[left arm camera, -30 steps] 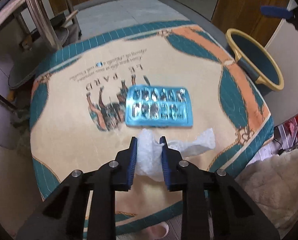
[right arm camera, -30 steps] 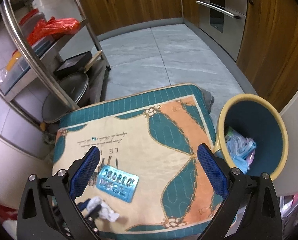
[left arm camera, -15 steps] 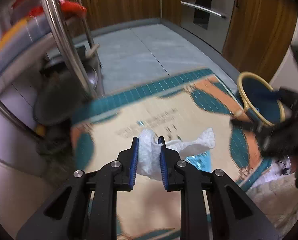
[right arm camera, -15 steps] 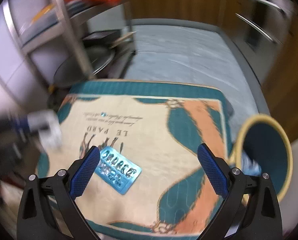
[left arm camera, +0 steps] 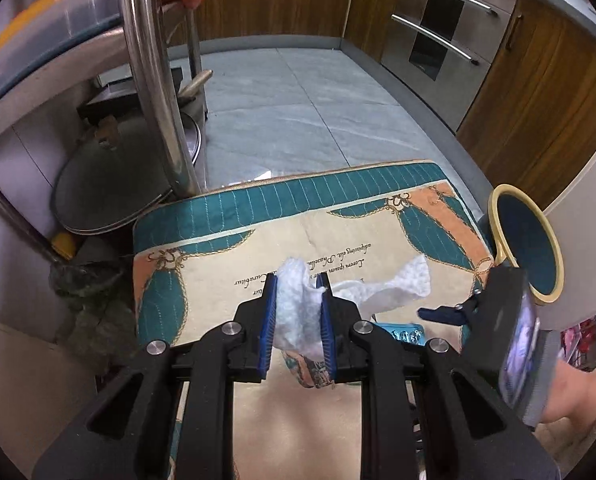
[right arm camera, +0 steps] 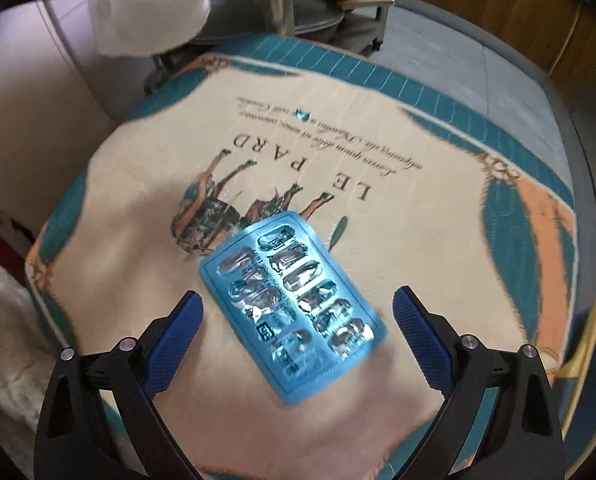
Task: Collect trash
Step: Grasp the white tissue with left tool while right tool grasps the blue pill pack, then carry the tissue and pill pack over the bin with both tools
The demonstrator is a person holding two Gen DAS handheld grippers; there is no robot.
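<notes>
**One tissue gripped, one blister pack on the cushion**

Two pieces of trash show, and one bin. The first piece is a crumpled white tissue. The left gripper is clamped on it, both blue pads pressing into the wad, and a loose tail of paper trails off to the right of the jaws. The tissue hangs above the printed cushion, clear of its surface. In the right wrist view the same tissue appears as a white blur beyond the far left corner of the cushion.

The second piece is a blue blister pack, lying flat on the cushion just below the printed animal figure and the words LE PARD. It sits at an angle, with two rows of foil pockets, several of them crushed. The right gripper is over it with its jaws spread wide, one blue pad on either side of the pack; neither pad touches it. In the left wrist view only a sliver of the pack shows, behind the left gripper's right arm.

The bin is round, dark blue inside with a yellow rim, and stands beside the right edge of the cushion. One metal rack stands off the cushion's far left corner.
</notes>
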